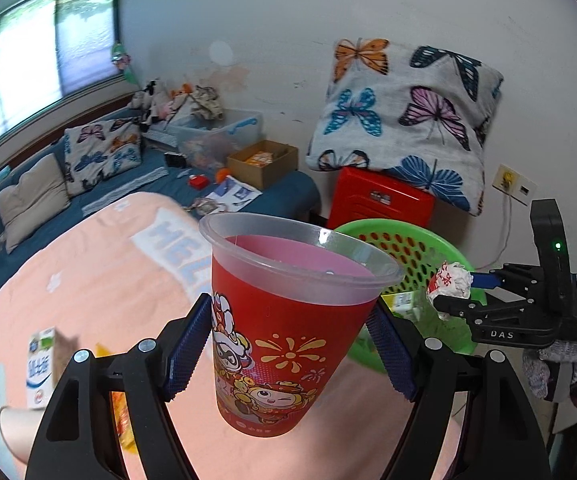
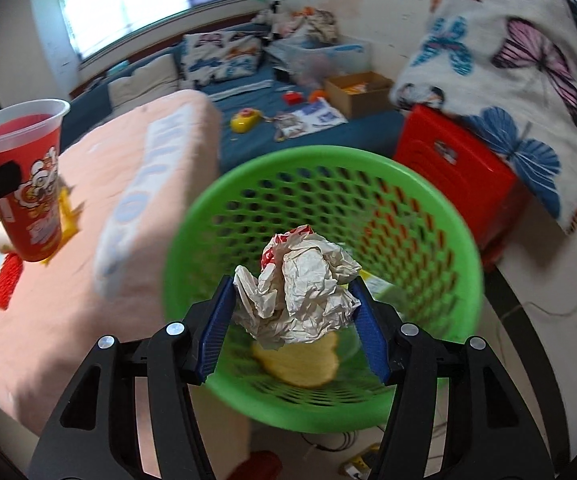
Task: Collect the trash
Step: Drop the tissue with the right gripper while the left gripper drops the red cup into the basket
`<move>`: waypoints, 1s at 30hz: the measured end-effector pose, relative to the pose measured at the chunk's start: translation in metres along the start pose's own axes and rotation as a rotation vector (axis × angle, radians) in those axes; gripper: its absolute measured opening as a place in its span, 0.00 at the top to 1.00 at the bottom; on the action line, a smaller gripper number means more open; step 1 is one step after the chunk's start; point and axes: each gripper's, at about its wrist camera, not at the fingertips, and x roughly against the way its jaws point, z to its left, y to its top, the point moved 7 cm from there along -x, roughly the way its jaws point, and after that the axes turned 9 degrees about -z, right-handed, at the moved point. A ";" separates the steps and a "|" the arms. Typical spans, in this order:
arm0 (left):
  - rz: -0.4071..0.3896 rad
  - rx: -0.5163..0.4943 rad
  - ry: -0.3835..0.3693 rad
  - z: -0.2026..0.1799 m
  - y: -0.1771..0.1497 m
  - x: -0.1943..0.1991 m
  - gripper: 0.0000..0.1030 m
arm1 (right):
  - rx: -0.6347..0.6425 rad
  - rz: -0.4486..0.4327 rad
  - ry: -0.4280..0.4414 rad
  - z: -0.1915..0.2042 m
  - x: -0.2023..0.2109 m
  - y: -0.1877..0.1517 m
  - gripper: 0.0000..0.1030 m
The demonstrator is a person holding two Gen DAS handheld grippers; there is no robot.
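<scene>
Now we have a piece of trash in each gripper. Our right gripper (image 2: 294,312) is closed narrow around a crumpled paper ball (image 2: 300,288), its blue pads against both flanks of the wad, and it hangs directly over the open mouth of the green basket (image 2: 440,216), which stands on the floor just off the corner of the bed with the pink blanket (image 2: 68,280). Whether the pads press firmly or have begun to slacken we cannot tell. The paper is featherlight, soft and springy; it needs barely any squeeze and should drop straight in among the scraps already at the bottom.

Our left gripper (image 1: 288,344) stands wide, its pads clamped on the sides of a red plastic cup (image 1: 284,332), held upright in the air above the blanket near the edge that faces the basket. The cup looks thin-walled and smooth, so we judge it slippery and easy to crush. Its tapered body favours a hold around the upper half, below the clear rim, where it stands widest. It appears empty, though we cannot be sure.
</scene>
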 end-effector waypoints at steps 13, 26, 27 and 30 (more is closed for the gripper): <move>0.046 -0.031 -0.078 -0.054 0.010 -0.048 0.28 | -0.038 -0.011 -0.054 -0.033 0.009 -0.011 0.31; 0.128 -0.005 -0.135 -0.084 -0.006 -0.080 0.27 | -0.058 -0.020 -0.047 -0.041 0.023 -0.020 0.31; 0.134 -0.003 -0.138 -0.085 -0.007 -0.081 0.27 | -0.061 -0.020 -0.045 -0.041 0.024 -0.021 0.31; 0.147 0.002 -0.146 -0.088 -0.010 -0.083 0.26 | -0.066 -0.023 -0.040 -0.041 0.026 -0.022 0.31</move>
